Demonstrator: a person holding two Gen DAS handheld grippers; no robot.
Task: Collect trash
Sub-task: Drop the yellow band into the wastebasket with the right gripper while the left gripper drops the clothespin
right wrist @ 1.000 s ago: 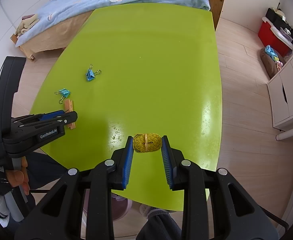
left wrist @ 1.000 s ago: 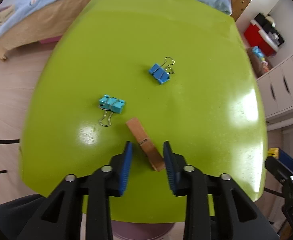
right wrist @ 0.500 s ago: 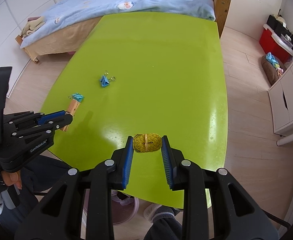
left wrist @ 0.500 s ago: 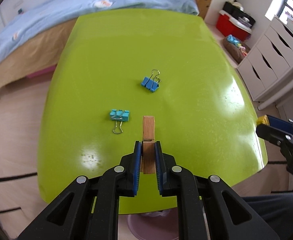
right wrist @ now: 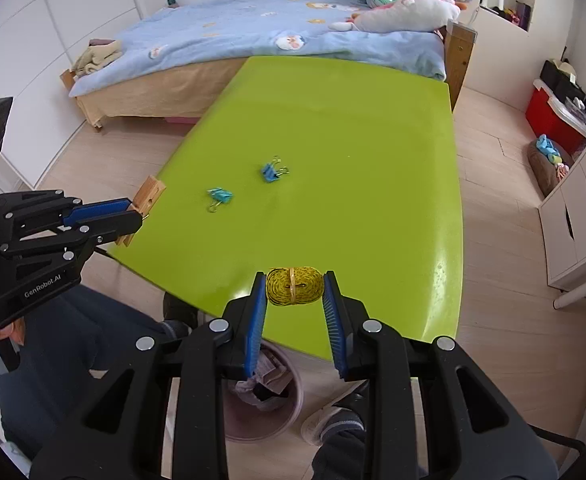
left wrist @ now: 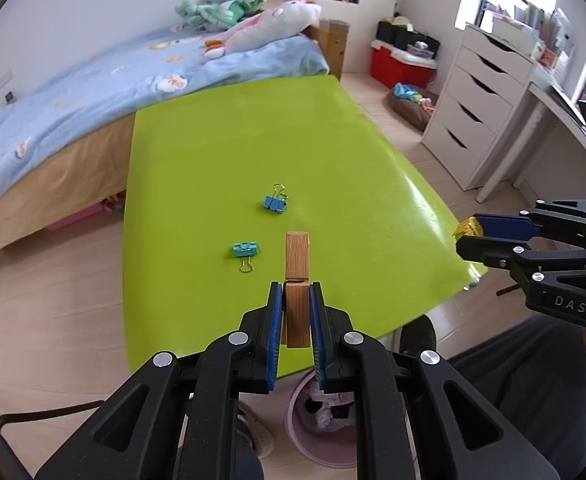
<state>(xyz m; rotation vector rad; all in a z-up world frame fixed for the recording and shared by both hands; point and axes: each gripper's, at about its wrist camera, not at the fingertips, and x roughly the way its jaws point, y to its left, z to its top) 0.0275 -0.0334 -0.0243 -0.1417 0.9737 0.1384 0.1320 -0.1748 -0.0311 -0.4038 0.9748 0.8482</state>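
Grippers hang above the green table's (left wrist: 213,152) near edge: left gripper (left wrist: 296,296) clamped tight on a wooden clothespin (left wrist: 297,276), right gripper (right wrist: 295,284) pinching a yellow coiled bundle (right wrist: 295,286). Pink bin (right wrist: 261,412) stands below that edge.

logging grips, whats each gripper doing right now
left gripper: shut on the wooden clothespin
right gripper: shut on the yellow coil

A glossy lime-green table (right wrist: 353,128) stands beside the bed. Two binder clips lie apart on its top: a darker blue one (right wrist: 269,171) farther in, a teal one (right wrist: 220,196) nearer the edge.
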